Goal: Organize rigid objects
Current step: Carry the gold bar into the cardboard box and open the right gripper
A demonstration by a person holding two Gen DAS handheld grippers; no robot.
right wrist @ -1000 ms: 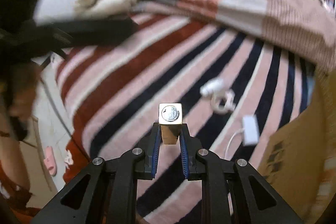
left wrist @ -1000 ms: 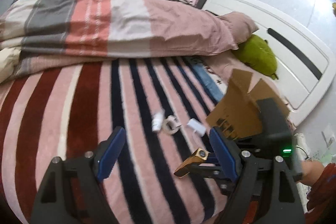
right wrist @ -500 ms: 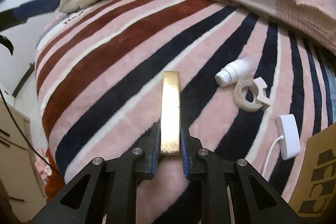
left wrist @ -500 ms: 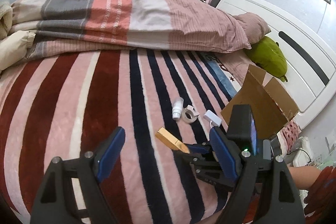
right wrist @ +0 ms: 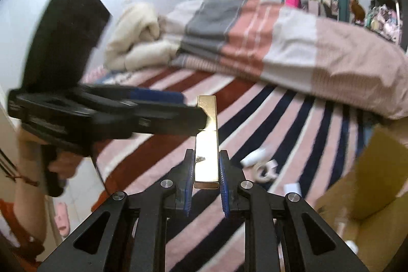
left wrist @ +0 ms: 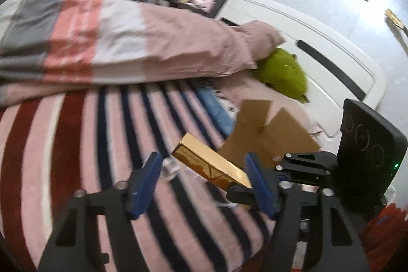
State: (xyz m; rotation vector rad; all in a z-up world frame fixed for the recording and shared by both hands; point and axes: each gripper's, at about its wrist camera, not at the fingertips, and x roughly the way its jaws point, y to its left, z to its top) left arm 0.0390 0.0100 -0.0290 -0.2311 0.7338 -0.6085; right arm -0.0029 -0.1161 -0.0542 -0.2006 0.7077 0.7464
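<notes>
My right gripper is shut on a long gold box and holds it raised above the striped bed. The same gold box shows in the left wrist view, lying across the gap of my left gripper, which is open and empty. The left gripper appears in the right wrist view with its finger at the box's far end; contact is unclear. A brown cardboard box stands open on the bed to the right, also in the right wrist view.
A white bottle, a tape ring and a white adapter lie on the striped blanket. A folded duvet, a green plush and the white headboard border the bed.
The right gripper has lifted the gold box off the blanket and up toward the left gripper. The left gripper has moved in so the box now lies between its open fingers.
</notes>
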